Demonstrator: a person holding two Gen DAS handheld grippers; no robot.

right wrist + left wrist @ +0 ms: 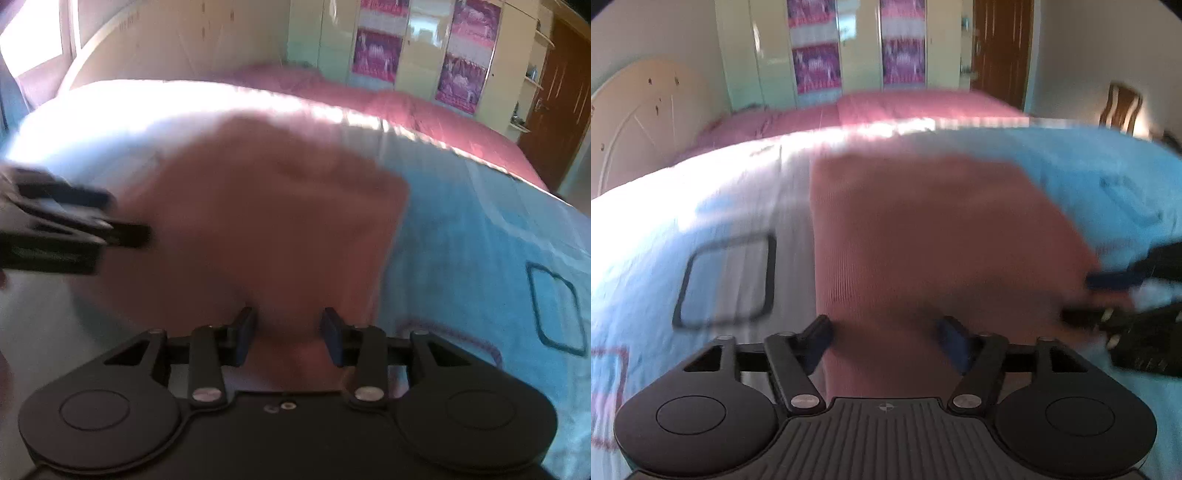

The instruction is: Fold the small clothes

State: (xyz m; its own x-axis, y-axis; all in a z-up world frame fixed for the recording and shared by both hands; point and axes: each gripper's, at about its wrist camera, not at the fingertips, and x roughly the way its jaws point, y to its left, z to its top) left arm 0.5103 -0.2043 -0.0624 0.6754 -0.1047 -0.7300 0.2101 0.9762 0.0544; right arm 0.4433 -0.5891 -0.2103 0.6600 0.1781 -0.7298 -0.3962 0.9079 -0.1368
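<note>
A small pink ribbed garment [923, 229] lies on the light blue bedspread [701, 206], blurred by motion. My left gripper [886, 343] is open, its blue-padded fingers [955, 343] on either side of the garment's near edge. My right gripper [288, 339] is open too, with the pink garment [266, 221] between its fingers. Each gripper shows in the other's view: the right gripper [1108, 299] at the garment's right edge, the left gripper [129, 232] at its left edge.
The bed carries a pink cover [905, 107] further back. A cream headboard [639, 118], a wardrobe with purple panels [860, 48], a brown door [1001, 48] and a wooden chair [1119, 107] stand around it. Dark square prints [727, 277] mark the bedspread.
</note>
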